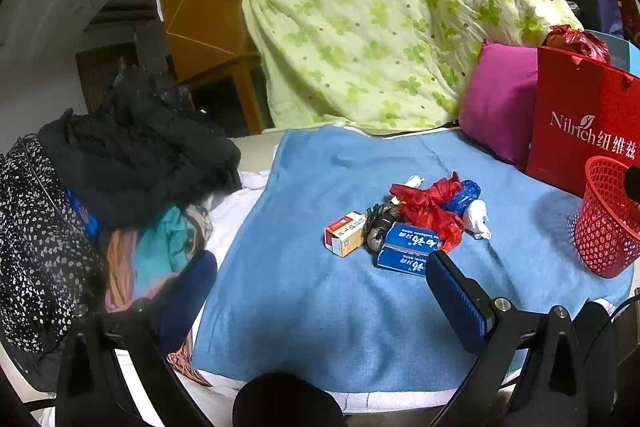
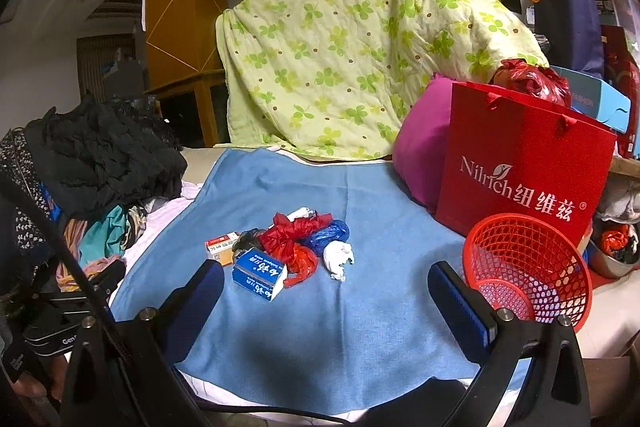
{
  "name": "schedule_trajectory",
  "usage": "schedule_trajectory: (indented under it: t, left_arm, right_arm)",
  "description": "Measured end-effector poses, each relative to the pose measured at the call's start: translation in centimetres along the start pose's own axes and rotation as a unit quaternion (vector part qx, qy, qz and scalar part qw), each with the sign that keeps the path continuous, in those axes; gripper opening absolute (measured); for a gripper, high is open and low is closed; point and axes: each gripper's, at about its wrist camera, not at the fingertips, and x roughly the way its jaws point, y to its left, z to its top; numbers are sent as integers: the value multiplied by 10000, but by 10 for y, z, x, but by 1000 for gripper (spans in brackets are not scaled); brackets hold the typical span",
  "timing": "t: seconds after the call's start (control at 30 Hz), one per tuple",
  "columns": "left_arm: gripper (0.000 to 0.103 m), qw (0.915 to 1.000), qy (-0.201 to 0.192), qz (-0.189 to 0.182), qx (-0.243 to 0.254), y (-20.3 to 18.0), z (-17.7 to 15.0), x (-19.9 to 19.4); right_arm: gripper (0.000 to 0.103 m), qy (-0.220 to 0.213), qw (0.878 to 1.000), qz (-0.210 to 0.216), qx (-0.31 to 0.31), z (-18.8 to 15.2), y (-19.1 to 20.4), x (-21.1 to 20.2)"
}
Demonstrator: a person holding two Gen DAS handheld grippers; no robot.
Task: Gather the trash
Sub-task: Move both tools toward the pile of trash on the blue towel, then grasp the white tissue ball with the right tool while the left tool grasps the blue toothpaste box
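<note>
Both grippers, left (image 1: 320, 267) and right (image 2: 326, 277), hover with fingers spread wide and empty; bare blue blanket (image 2: 320, 327) separates them from the trash pile (image 2: 296, 251), left of the red basket (image 2: 528, 267).

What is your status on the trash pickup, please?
Left gripper and right gripper open, empty. Trash pile untouched on blue blanket. Red basket empty, at the right. Nothing in the way.

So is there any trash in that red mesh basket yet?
No, the red basket shows only its bare mesh floor, while the boxes, bags and crumpled tissue lie in a pile on the blue cloth.
</note>
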Motion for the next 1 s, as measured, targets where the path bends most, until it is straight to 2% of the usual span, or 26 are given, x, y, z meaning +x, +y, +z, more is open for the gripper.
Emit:
schedule_trajectory:
  t: [0.13,0.17,0.47,0.63,0.73,0.83,0.9,0.93,1.0]
  left_arm:
    - [103,10000,-77,48,39,-1,-2,2]
    - [103,10000,-63,42,43,-1,-3,3]
    - [103,10000,52,11,37,-2,-7,11]
    - [103,9997,236,-86,-4,0,-12,27]
    - [103,9989,434,-148,-91,5,-19,47]
    - [103,9972,670,-235,-212,9,-27,69]
    - [103,9947,879,-423,-310,12,-33,90]
    - [103,9930,998,-528,-359,12,-36,101]
    - [103,9894,1214,-680,-406,12,-40,122]
  right_arm:
    - [103,-96,9996,122,242,-1,0,1]
    - [103,-266,9979,269,519,2,0,0]
    - [103,-82,9998,75,148,0,6,5]
    - [103,84,9998,109,123,0,1,20]
    - [103,224,9994,199,200,-3,-6,43]
    - [103,603,9968,380,362,-8,-15,80]
    - [103,753,9955,451,370,-12,-19,106]
    - [103,689,9961,466,283,-13,-20,119]
    - [103,941,9936,502,375,-18,-24,148]
